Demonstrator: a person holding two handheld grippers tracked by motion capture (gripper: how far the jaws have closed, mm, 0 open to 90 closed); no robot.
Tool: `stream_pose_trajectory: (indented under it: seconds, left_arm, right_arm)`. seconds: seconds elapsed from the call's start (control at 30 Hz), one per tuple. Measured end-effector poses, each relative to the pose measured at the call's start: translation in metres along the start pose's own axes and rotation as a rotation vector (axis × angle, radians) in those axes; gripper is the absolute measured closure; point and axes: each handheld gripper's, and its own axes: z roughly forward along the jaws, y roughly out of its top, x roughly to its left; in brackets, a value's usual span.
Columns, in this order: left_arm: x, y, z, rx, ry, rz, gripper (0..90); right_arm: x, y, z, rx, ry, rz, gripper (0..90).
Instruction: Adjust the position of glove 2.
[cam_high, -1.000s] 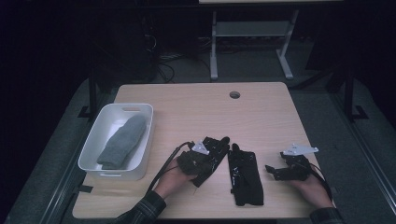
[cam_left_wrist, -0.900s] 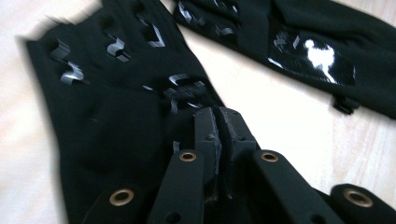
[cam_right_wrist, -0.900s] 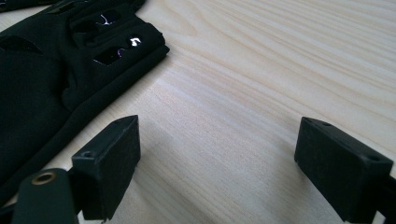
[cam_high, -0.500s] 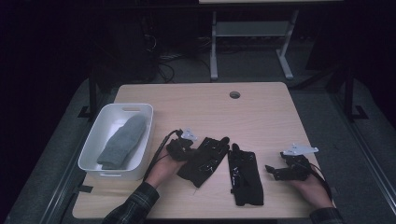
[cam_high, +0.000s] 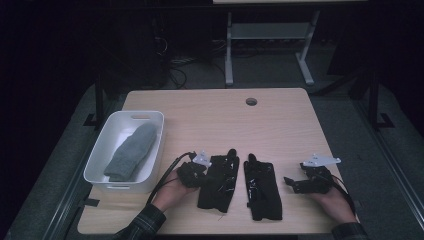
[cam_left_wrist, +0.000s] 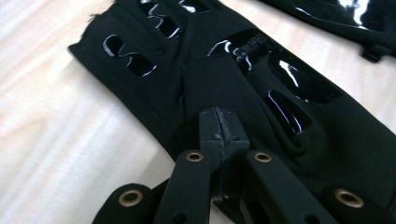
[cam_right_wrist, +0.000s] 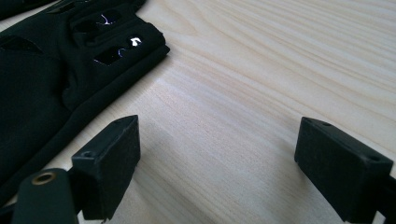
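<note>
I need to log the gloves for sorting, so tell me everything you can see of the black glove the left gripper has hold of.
The left black glove is dark matte fabric with glossy black patches and slot-like cutouts. It lies flat on the wooden table, fingertips pointing away from the person, beside its twin but apart from it. The left gripper is shut on a raised pinch of its fabric near the edge facing the white bin.
</note>
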Motion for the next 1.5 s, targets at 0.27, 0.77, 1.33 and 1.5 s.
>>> stream_pose_trajectory:
  seconds: [0.27,0.77,1.33,1.5]
  left_arm:
    - [-0.006,-0.005,-0.011,-0.042,0.022,-0.02,76.1]
    - [0.006,-0.014,-0.005,-0.079,0.069,-0.143,59.6]
    - [0.006,-0.012,-0.005,-0.073,0.063,-0.164,86.9]
    - [0.006,-0.011,-0.007,-0.101,0.057,-0.187,87.1]
  right_arm:
    - [0.0,0.0,0.0,0.002,0.004,-0.006,13.5]
    - [0.001,0.0,0.0,0.003,0.007,-0.006,13.6]
    - [0.025,0.011,-0.013,-0.001,0.17,-0.093,71.7]
    - [0.045,0.014,-0.012,0.055,0.247,-0.138,89.8]
